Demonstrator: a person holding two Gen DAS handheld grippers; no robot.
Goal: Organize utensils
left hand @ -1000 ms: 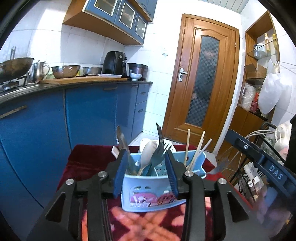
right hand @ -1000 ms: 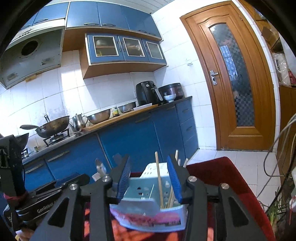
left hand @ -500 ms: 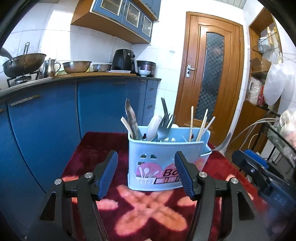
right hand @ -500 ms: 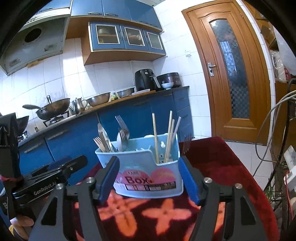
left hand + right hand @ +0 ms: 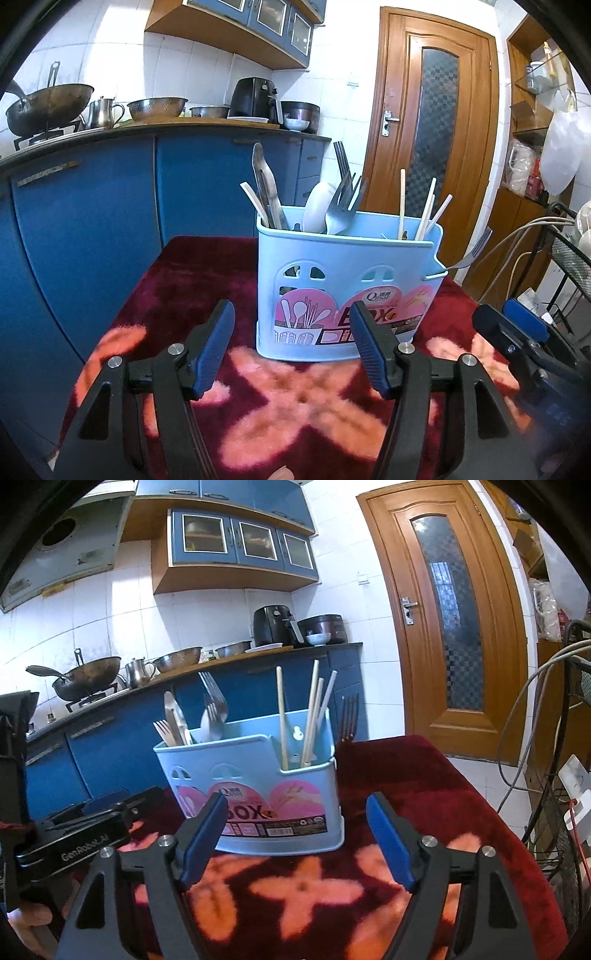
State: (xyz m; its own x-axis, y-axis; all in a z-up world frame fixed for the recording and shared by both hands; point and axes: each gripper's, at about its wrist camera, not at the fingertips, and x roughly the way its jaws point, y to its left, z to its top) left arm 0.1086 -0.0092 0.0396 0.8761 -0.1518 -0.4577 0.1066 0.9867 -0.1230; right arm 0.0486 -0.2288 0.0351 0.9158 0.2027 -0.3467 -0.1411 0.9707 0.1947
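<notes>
A light blue utensil holder (image 5: 347, 288) (image 5: 258, 786) stands upright on a dark red cloth with orange flowers (image 5: 295, 398). Inside it are forks (image 5: 345, 199), a white spoon (image 5: 317, 210), a knife (image 5: 264, 188) and chopsticks (image 5: 310, 716). One fork (image 5: 469, 254) hangs out of its right side. My left gripper (image 5: 291, 343) is open just in front of the holder, nothing between its pads. My right gripper (image 5: 295, 838) stands in front of the holder too, its jaws opening, nothing pressed between them.
Blue kitchen cabinets (image 5: 92, 229) and a counter with a wok (image 5: 48, 107), bowls and an air fryer (image 5: 255, 98) run behind. A wooden door (image 5: 454, 627) is at the back right. Wire racks and cables (image 5: 554, 775) crowd the right edge.
Both grippers let go of the holder and opened wide. Both sank and drew back, so the holder now stands free on the cloth ahead of the fingertips.
</notes>
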